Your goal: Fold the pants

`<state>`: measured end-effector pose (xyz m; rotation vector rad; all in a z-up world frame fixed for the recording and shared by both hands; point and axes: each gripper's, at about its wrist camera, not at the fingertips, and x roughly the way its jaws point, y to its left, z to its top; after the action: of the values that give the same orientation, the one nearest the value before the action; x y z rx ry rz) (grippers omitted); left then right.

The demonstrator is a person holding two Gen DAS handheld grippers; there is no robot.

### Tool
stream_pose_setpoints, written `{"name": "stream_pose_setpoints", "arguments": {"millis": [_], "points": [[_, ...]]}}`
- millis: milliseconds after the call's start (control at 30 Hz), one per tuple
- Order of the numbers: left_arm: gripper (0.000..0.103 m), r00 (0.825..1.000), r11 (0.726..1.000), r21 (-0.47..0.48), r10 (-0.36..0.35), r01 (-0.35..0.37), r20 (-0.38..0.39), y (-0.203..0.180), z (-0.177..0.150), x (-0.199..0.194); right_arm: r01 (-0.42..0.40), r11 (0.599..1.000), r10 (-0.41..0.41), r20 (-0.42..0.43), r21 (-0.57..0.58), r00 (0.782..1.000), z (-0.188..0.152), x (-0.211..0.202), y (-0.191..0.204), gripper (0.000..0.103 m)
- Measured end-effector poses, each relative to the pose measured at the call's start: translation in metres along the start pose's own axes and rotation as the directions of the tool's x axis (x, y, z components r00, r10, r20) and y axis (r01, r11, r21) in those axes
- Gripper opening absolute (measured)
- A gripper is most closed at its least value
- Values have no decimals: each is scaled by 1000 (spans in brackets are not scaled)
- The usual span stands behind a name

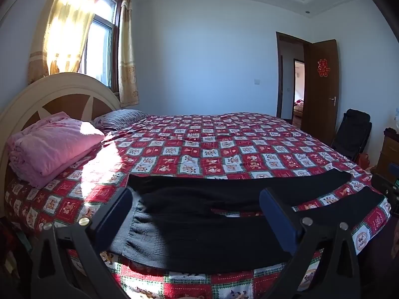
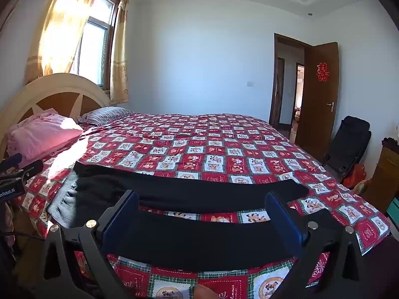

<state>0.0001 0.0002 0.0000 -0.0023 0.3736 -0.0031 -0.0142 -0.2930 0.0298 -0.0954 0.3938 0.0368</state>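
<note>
In the left wrist view, the left gripper point(image 1: 195, 211) stands spread wide, gripping nothing, above black pants point(image 1: 224, 224) lying flat on the checkered bedspread point(image 1: 199, 149) at six o'clock; the grey waistband point(image 1: 139, 226) lies at seven, half behind one finger. A pink blanket point(image 1: 49, 144) sits at nine. In the right wrist view, the right gripper point(image 2: 202, 211) gapes equally wide and empty over the two legs, its fingers hiding parts of the near leg point(image 2: 199, 239); the left gripper's tip point(image 2: 22, 172) pokes in at nine, cut off.
</note>
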Motion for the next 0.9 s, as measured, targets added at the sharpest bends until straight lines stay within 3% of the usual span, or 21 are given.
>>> {"name": "stream_pose_setpoints", "arguments": {"millis": [900], "points": [[103, 1000, 1000, -10, -13, 13, -2, -6, -4, 3, 10, 1000, -10, -16, 13, 1000, -3, 5, -3, 102]]}}
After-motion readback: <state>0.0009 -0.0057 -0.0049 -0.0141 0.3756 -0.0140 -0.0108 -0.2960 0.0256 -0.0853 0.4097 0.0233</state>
